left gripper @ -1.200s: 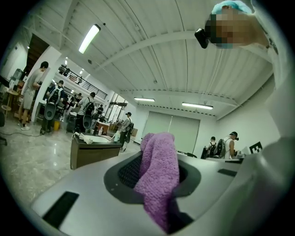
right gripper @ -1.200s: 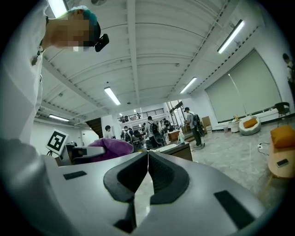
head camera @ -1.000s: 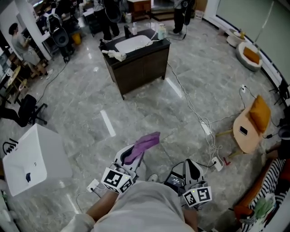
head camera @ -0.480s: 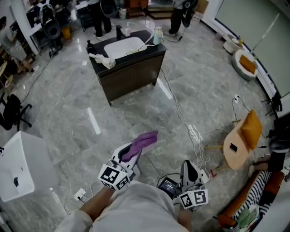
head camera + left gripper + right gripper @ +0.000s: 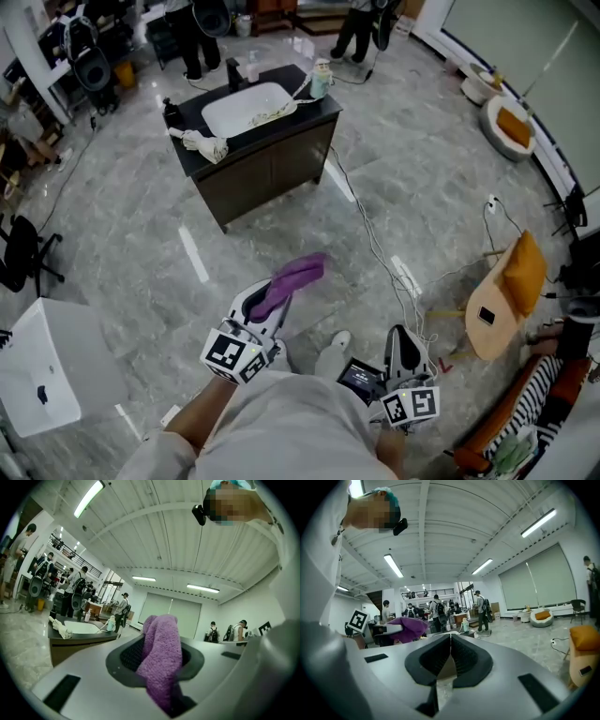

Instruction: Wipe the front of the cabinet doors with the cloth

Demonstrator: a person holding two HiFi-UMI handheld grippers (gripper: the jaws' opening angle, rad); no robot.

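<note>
Nearer than a second ago: the cabinet (image 5: 272, 173) is now seen larger and further left in the head view, and a shoe (image 5: 333, 354) has come into sight between the two grippers.

Grey marble floor (image 5: 450, 169) is spread all round, crossed by a white cable (image 5: 375, 246).

Cabinet is noted as dark and freestanding, with a white basin (image 5: 239, 108) set in its top and a pale rag (image 5: 202, 142) laid at the top's left corner.

White box (image 5: 47, 375) is seen at lower left and a wooden chair (image 5: 506, 291) with an orange cushion at right, both well apart from the cabinet.

Left gripper (image 5: 267, 305) is held low, well short of the cabinet doors. Its fingers (image 5: 129, 656) are clamped on the purple cloth (image 5: 295, 279), which is pinched between the pads and stands up past the tips, free end flopped over. No contact between cloth and doors is seen.

Right gripper (image 5: 403, 345) is held alongside, at right. Its pads (image 5: 433, 660) are pressed fully together, with nothing held between them.
</note>
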